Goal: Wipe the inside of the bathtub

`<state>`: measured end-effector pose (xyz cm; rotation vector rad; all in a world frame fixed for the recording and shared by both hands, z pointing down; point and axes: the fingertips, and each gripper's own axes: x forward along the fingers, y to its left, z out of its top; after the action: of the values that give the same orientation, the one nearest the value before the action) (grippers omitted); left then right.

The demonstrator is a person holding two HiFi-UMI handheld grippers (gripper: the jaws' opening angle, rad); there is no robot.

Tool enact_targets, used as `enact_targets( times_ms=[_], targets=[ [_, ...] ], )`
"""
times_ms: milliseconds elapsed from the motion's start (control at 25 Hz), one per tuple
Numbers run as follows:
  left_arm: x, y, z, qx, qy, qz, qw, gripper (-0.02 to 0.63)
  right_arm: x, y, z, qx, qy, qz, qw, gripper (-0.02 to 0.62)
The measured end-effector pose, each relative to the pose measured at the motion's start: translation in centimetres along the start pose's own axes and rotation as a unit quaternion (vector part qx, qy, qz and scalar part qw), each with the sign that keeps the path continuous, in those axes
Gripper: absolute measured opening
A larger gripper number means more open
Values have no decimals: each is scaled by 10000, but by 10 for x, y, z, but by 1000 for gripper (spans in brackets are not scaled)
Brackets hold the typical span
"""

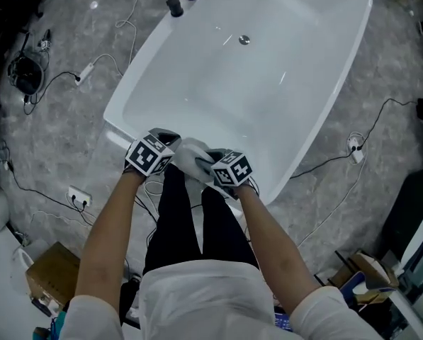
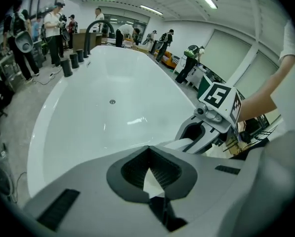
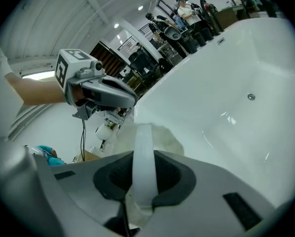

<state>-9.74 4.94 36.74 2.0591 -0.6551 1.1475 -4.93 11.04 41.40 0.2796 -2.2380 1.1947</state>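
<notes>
"What is worn?"
"White short-sleeved top, black trousers."
"The tools?"
"Left gripper and right gripper: pale grey shells, dark ribbed pads, each with a black-and-white marker cube."

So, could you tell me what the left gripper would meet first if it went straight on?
The left gripper would probably meet the inner floor of the bathtub, short of the drain; depth is unclear.

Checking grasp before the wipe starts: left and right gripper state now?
Left gripper: closed on a corner of the white cloth.
Right gripper: closed on a fold of the same cloth.
</notes>
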Motion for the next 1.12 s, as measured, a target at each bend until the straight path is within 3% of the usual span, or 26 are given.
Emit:
enact_targets(
  times_ms=[280,600,840,1120],
  targets=[
    [-52,-43,11,-200,-409,303,9985,6,-75,26,16,-3,-748,-188,9970,94],
    [-115,-106,26,-547,-1214,189,9909,6,-131,97,30,-141,-1310,-449,9903,94],
    [-175,-133,29,-280,-2033,202,9785,6,-174,144,49,-257,-1918,-946,9765,94],
    [-230,-161,-7,138,-2436,-6,9698,6,-225,205,39,-118,-2640,-1693,9495,94]
  ],
)
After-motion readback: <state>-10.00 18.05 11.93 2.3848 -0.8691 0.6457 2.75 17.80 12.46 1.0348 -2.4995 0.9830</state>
